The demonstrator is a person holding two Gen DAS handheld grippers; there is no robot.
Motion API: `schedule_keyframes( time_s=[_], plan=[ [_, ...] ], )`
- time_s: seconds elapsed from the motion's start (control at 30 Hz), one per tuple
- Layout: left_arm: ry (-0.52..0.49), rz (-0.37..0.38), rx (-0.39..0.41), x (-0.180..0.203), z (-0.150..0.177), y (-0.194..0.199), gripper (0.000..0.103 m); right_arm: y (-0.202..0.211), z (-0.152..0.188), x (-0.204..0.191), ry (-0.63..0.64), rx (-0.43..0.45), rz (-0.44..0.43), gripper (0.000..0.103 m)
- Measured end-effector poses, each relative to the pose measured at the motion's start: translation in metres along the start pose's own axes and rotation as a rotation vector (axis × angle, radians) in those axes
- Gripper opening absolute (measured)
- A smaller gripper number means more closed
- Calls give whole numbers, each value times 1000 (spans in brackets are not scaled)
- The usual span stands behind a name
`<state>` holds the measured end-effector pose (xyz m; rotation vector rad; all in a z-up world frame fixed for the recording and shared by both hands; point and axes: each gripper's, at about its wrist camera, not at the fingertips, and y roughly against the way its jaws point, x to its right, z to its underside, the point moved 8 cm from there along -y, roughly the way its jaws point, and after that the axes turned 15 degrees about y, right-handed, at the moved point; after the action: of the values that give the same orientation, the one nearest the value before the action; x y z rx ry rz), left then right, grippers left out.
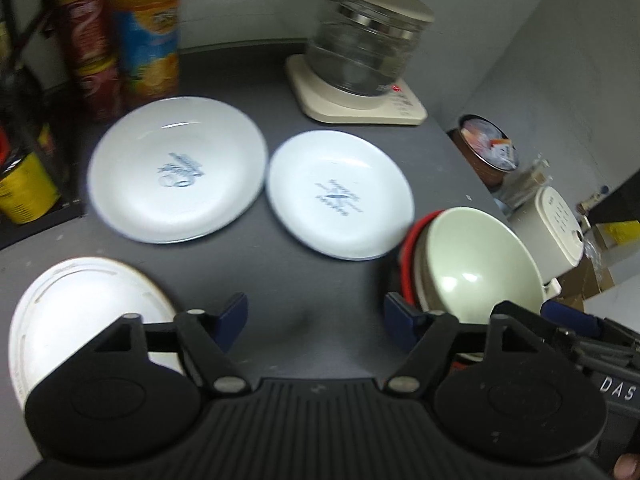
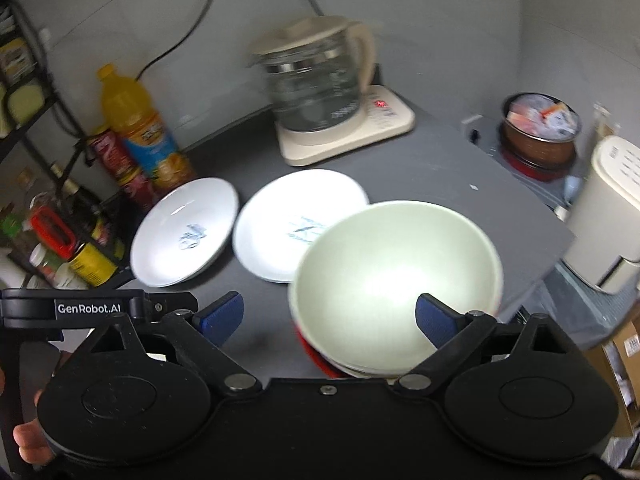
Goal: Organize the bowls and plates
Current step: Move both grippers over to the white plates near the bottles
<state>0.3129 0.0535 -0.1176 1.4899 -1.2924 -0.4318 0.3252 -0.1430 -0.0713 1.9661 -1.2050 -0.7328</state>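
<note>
Two spread grippers over a dark table set with plates and bowls.

The left gripper (image 1: 316, 318) hangs released above bare table (image 1: 280, 248), its blue pads wide apart and holding nothing. The right gripper (image 2: 330, 316) is likewise released, its right pad over the green bowl (image 2: 394, 276), which sits on a red-rimmed stack at the table's near right edge. Two white plates (image 1: 178, 168) (image 1: 340, 194) lie side by side mid-table, nearly touching. A white bowl (image 1: 80, 320) sits near left. A glass kettle (image 2: 320, 84) stands behind, a juice bottle (image 2: 136, 120) to the left.
</note>
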Motion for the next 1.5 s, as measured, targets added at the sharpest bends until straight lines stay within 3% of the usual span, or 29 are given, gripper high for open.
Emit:
schedule_keyframes(
  time_s=[0.3,0.63,0.8,1.2,1.5],
  plan=[
    [93,-68,28,-48,7,17,78,-16,-7,-46,105,-22,-96,94],
    [194,-119,30,-87,21,30,78,-22,-11,-83,192,-59,-138,96],
    [226,-129,37,-100,26,36,78,-26,-10,-102,264,-81,-164,97],
    [417,-205,60,-126,31,41,78,-51,-27,-131,468,-130,-254,100],
    [541,-250,89,-124,26,41,78,-67,-47,-135,553,-147,-333,102]
  ],
)
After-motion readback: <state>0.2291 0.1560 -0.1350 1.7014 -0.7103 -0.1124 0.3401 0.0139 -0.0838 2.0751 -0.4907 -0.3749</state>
